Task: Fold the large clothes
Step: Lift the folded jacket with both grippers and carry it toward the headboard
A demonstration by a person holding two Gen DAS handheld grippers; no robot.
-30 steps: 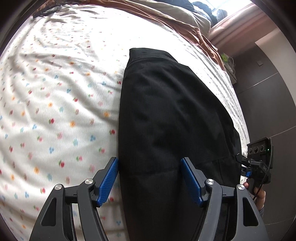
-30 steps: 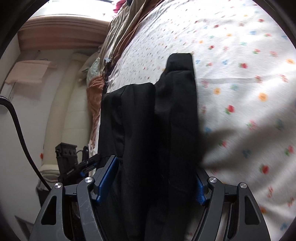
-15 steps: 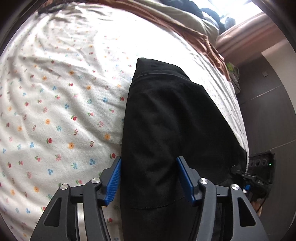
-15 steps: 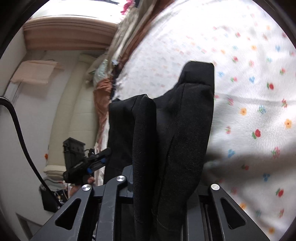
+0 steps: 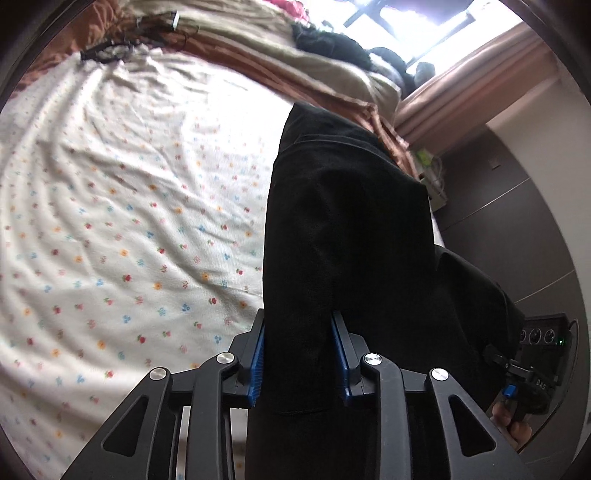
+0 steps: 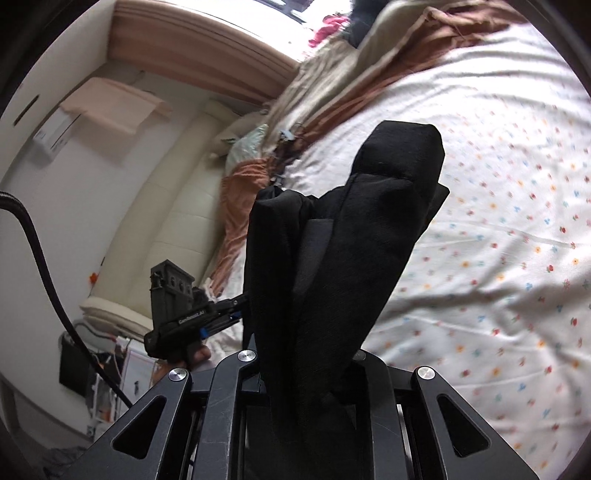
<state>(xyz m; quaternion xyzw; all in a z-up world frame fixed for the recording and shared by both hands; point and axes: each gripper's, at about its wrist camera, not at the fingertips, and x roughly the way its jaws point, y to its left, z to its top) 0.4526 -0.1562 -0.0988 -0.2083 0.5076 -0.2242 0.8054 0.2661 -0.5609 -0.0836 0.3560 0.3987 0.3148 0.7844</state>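
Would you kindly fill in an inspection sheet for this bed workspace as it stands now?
Surface: bed sheet, white with small flowers, wrinkled.
Job's things: black garment, folded lengthwise, near end raised off the sheet, far end lying on it.
Clutter: brown and beige blanket bunched at the far edge, dark clothes on it.
Grippers: left gripper jaws have just been closing, now pressed on the garment; right gripper clamped on it too.
Cables: black cable at the right view's edge.
Surroundings: bright window, curtain, cream headboard.
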